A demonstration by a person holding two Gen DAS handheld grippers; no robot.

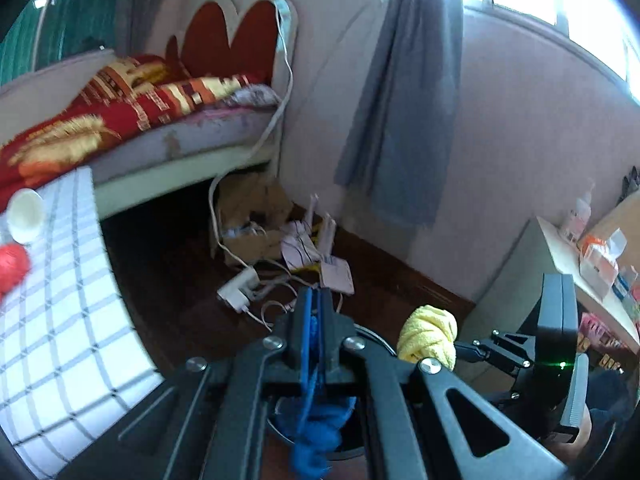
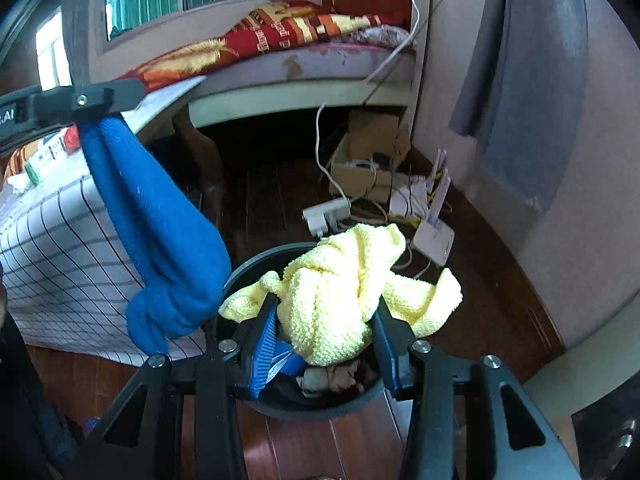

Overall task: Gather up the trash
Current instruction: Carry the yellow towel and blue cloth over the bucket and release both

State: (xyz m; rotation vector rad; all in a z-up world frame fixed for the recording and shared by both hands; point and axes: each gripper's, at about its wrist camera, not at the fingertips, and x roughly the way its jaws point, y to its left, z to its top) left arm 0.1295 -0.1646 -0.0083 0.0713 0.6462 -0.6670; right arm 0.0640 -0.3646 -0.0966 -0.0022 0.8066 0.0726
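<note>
- A round dark bin [image 2: 256,260] stands on the dark wooden floor [image 2: 280,184], close to the edge of the counter covered with a white cloth with a dark grid [image 2: 60,248]. Inside it lie crumpled dark and pale scraps [image 2: 332,380]; what they are cannot be told.
- The right tool [image 2: 324,344], with blue pads on its fingers [image 2: 264,344], is clenched on a knotted pale yellow terry cloth [image 2: 340,292] above the bin's mouth; the cloth's ends spill over the rim on both sides.
- The left tool [image 1: 314,312] is clamped tight on a knotted blue terry cloth [image 2: 160,240]. The cloth hangs down from the fingers, its knot just beside the bin's near rim and in front of the counter's edge.
- On the counter, in the left wrist view, sit a white paper cup [image 1: 26,216] and a red ball of crumpled material [image 1: 12,268], both near its far edge.
- Beyond the bin the floor carries a white power strip [image 2: 326,216] with trailing cables, a white router with upright antennas [image 2: 434,236] and an open cardboard box [image 2: 368,160] beside the bed's corner.
- A bed with a red and gold patterned blanket [image 2: 280,32] fills the background; a grey curtain [image 1: 404,92] hangs on the pink wall to its right.
</note>
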